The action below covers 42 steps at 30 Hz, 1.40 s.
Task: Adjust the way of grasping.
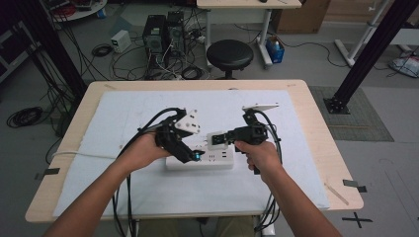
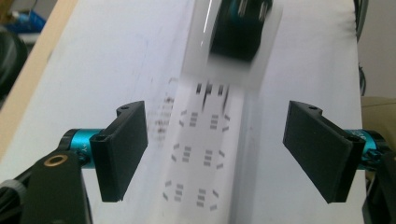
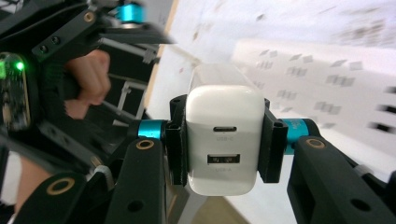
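Charger block, white with two ports on its face, sits squeezed between the two black jaws of the right gripper. From above, the charger is just over the top edge of a white power strip; you cannot tell if it touches. The power strip lies flat on a white mat near the middle of the table, a bit toward the front edge. The right hand holds its gripper from the right. The left hand holds the left gripper at the strip's left end. In the left gripper view, the left gripper has its jaws wide apart, one on each side of the strip, holding nothing. A black stool stands on the floor past the far edge.
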Tool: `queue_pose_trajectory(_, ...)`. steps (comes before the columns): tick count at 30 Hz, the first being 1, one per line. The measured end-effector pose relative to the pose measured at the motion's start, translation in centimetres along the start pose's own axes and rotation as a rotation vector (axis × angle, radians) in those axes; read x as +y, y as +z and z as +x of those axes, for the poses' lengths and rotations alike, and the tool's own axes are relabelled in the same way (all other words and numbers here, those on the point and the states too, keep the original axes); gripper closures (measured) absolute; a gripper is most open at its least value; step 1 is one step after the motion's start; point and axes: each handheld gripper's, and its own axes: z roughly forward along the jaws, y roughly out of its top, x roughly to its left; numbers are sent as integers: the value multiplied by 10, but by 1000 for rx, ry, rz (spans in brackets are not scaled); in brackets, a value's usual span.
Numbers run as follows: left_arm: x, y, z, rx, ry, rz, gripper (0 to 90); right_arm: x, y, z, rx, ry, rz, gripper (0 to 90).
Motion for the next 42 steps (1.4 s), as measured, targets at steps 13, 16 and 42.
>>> queue_pose_trajectory(13,-75,-35,43,69,-323,157,220,-1,-75,-23,-317,-214,-126,619)
queue_pose_trajectory(16,-85,-44,48,94,-354,187,220,-2,-82,-20,-401,-297,-83,620)
queue_pose_trajectory(42,-115,-73,43,164,-271,355,220,6,-106,-9,-631,-444,158,619)
